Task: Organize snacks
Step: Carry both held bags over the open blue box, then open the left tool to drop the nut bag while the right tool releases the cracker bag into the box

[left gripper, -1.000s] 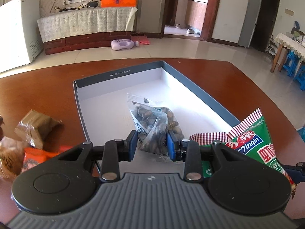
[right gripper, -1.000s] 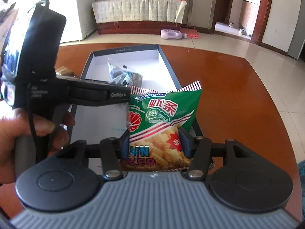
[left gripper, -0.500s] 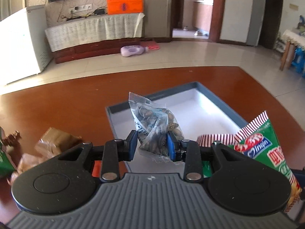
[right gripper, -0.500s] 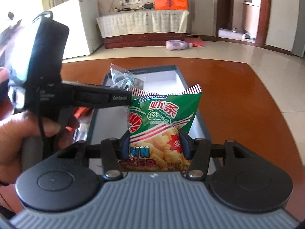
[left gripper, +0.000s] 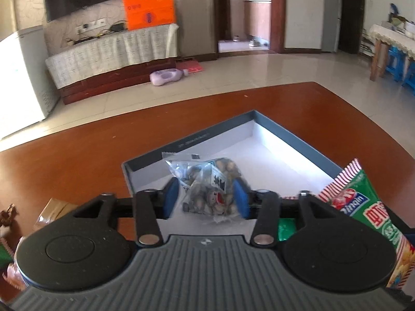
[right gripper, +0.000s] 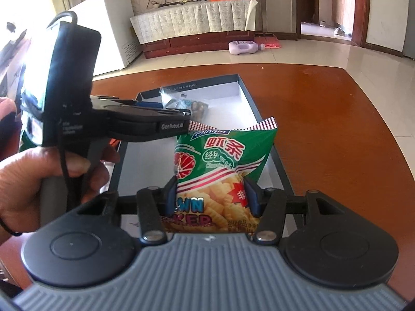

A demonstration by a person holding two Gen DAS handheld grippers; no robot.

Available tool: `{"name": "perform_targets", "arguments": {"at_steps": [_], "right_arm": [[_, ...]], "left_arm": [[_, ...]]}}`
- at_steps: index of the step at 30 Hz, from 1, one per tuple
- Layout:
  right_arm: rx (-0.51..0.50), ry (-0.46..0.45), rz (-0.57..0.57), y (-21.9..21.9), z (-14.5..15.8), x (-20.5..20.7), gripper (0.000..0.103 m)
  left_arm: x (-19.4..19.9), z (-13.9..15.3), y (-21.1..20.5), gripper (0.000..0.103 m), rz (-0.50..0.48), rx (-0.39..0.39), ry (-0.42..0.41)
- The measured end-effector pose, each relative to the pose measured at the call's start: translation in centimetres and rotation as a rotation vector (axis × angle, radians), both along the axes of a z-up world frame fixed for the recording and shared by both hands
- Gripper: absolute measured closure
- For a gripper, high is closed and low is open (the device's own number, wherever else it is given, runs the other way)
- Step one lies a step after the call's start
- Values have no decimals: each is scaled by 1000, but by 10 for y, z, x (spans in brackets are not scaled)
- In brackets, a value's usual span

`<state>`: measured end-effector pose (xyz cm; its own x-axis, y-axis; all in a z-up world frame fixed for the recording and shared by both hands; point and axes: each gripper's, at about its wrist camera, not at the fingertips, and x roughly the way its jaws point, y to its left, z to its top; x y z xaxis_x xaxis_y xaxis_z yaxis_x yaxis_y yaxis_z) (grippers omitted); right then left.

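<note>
A clear bag of nuts (left gripper: 207, 186) hangs between the blue pads of my left gripper (left gripper: 206, 199), over the near left corner of the grey box (left gripper: 298, 140) with its white floor. The jaws are opening and the pads stand apart from the bag, whose lower part is blurred. My right gripper (right gripper: 210, 194) is shut on a green prawn-cracker bag (right gripper: 223, 153), held upright over the box (right gripper: 249, 96) near its front end. In the right wrist view the left gripper (right gripper: 186, 112) reaches in from the left, with the nut bag (right gripper: 197, 106) at its tip.
The box lies on a reddish wooden table (left gripper: 77, 160). Loose snack packets sit to the left of the box, among them a brown one (left gripper: 52, 210). A person's hand (right gripper: 33, 176) grips the left tool's handle. The green bag (left gripper: 363, 207) fills the left wrist view's right edge.
The left gripper's pads have spread away from the nut bag, which they pinched before. The left gripper has swung leftward, so the box sits further right. The right gripper keeps its hold on the green bag.
</note>
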<state>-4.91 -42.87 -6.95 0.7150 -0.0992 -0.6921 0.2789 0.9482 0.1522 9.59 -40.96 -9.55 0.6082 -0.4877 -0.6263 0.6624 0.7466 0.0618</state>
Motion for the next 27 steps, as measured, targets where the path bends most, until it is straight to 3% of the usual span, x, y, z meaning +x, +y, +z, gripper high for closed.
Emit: {"name": "perform_targets", "arguments": {"at_steps": [2,5,11,15,18,24,27], "right_arm": [[6,2,10,-1,1,-1,48],[10,-8,24,-3,4,-4,47],[-37,-87,77,0,21,-14,37],[-37,-153,106,-1,32,-27,36],[-54,-192,5,-12,36,-30,38],[-123,-131,-179,-24,22,-19,60],[-107,-53,-124,-18,6,-8,65]], "left_arm": [[-6,0,4,31,8,-10,-6],[-10,3,6,27,1,-15,-33],[-22,12,12,26,-16,-17,-54],[-24,19,18,24,-16,-29,-63],[-28,23,23,24,-7,-38,-67],[-31,23,33,24,17,-36,-53],[-33,23,35,24,22,-34,-40]]}}
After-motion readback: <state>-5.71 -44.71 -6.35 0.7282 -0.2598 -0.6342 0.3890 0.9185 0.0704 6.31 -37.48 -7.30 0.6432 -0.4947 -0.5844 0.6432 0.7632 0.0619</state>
